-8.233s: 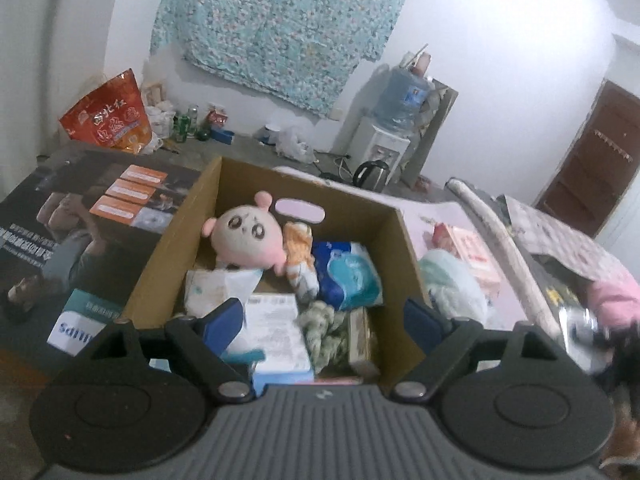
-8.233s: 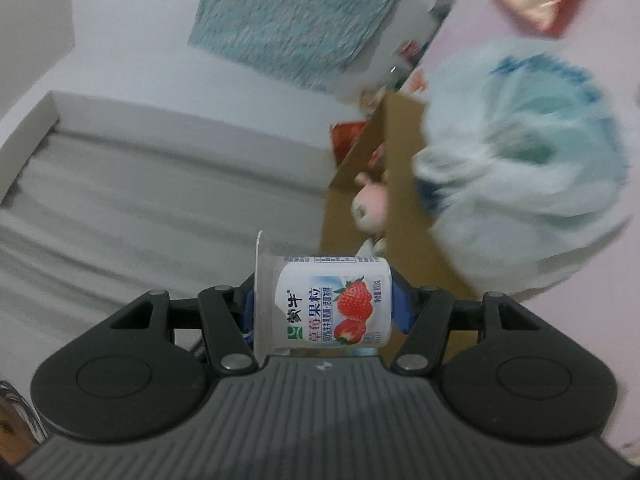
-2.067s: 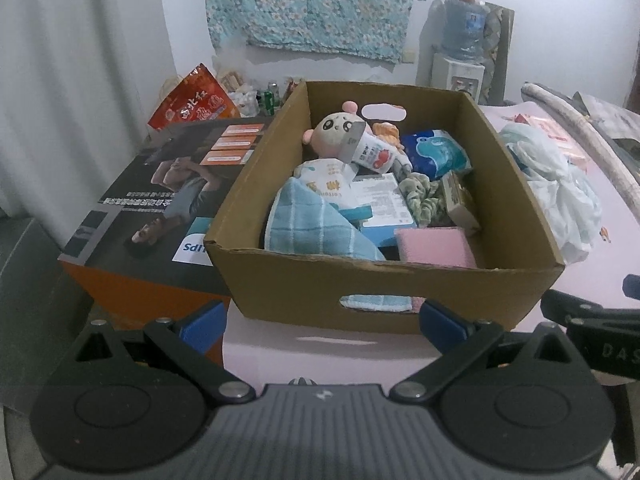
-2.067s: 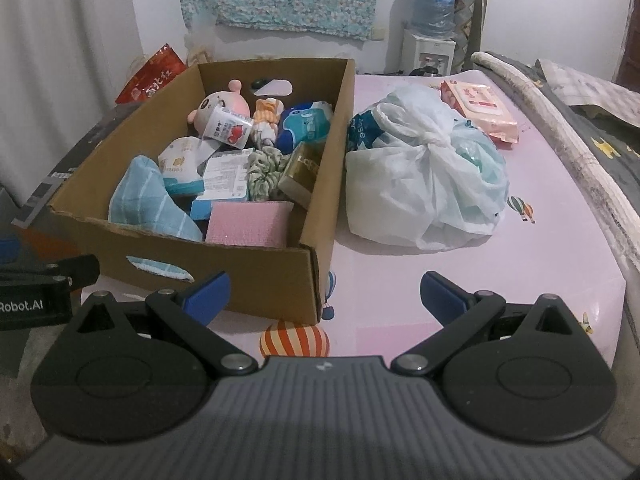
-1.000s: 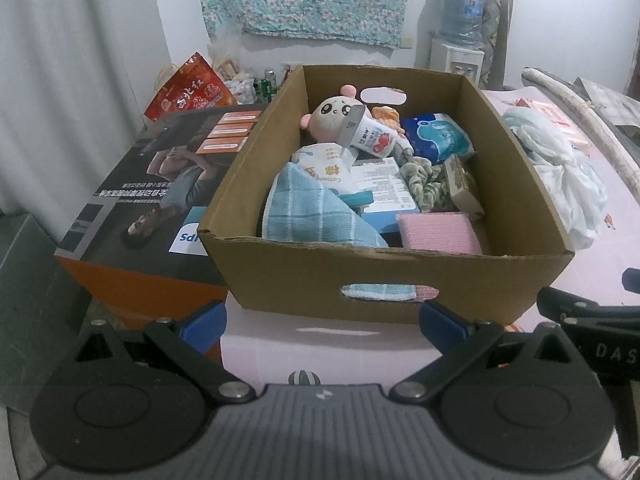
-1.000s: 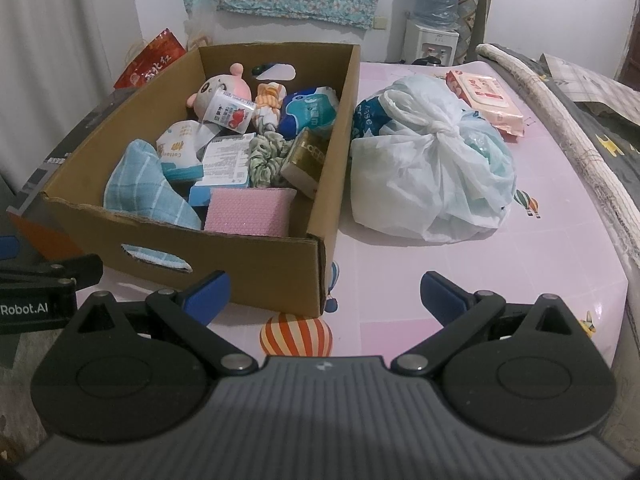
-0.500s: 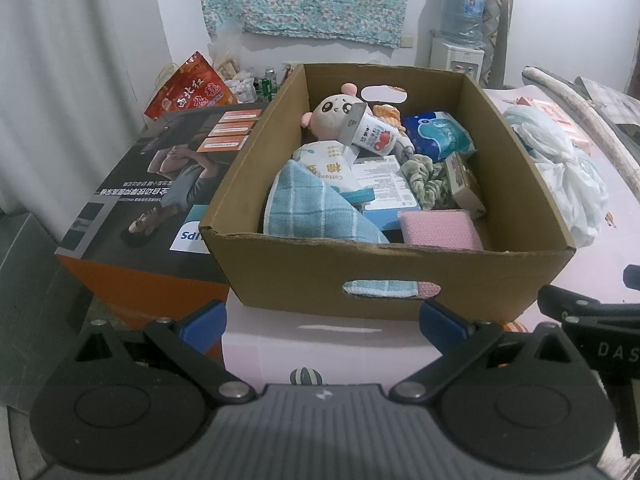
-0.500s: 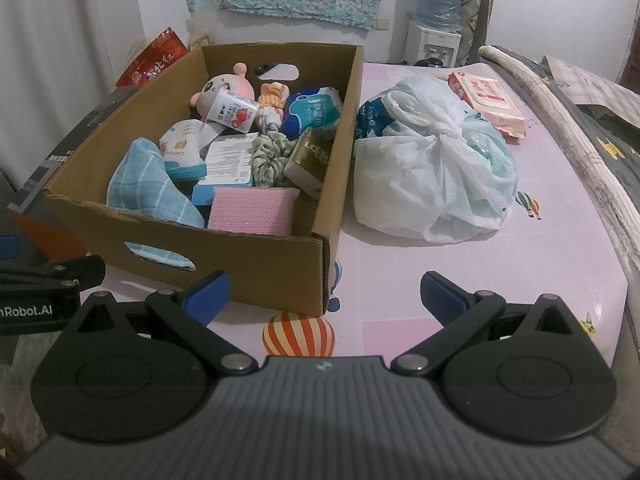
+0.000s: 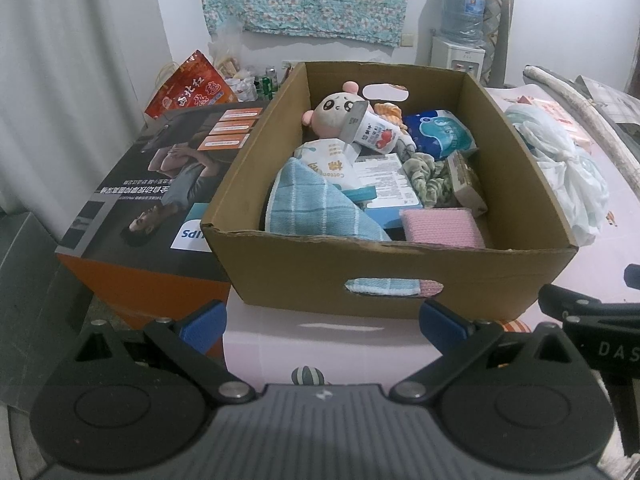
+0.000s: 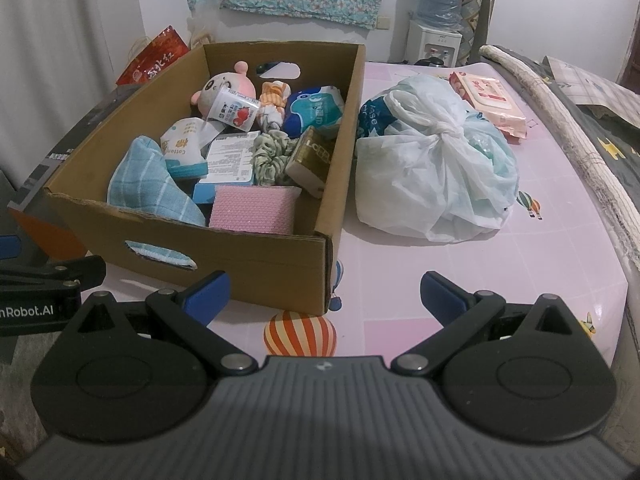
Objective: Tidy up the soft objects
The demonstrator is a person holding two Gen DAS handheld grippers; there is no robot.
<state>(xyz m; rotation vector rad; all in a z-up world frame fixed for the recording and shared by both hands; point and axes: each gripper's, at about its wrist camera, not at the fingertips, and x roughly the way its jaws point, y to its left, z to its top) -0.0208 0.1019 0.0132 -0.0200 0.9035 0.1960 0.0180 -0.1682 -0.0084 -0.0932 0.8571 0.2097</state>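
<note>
A cardboard box (image 9: 392,276) (image 10: 256,256) stands on the pink bed sheet (image 10: 460,280). Inside lie a blue checked cloth (image 9: 316,208) (image 10: 152,184), a pink sponge (image 9: 440,226) (image 10: 252,210), a pink plush doll (image 9: 334,110) (image 10: 224,88), a strawberry yogurt cup (image 9: 370,130) (image 10: 234,112), a green scrunchie (image 9: 426,178) and a blue tissue pack (image 10: 316,110). My left gripper (image 9: 322,322) is open in front of the box's near wall, holding nothing. My right gripper (image 10: 324,294) is open near the box's front right corner, also empty.
A knotted white plastic bag (image 10: 436,160) lies right of the box, with a pink wipes pack (image 10: 490,100) behind it. A printed orange carton (image 9: 156,200) stands left of the box, a red bag (image 9: 188,94) beyond it. A water dispenser (image 9: 460,24) is at the back wall.
The yogurt cup that my right gripper held earlier now lies in the box against the plush doll. Both grippers have pulled back from the box; over the last second they hardly moved.
</note>
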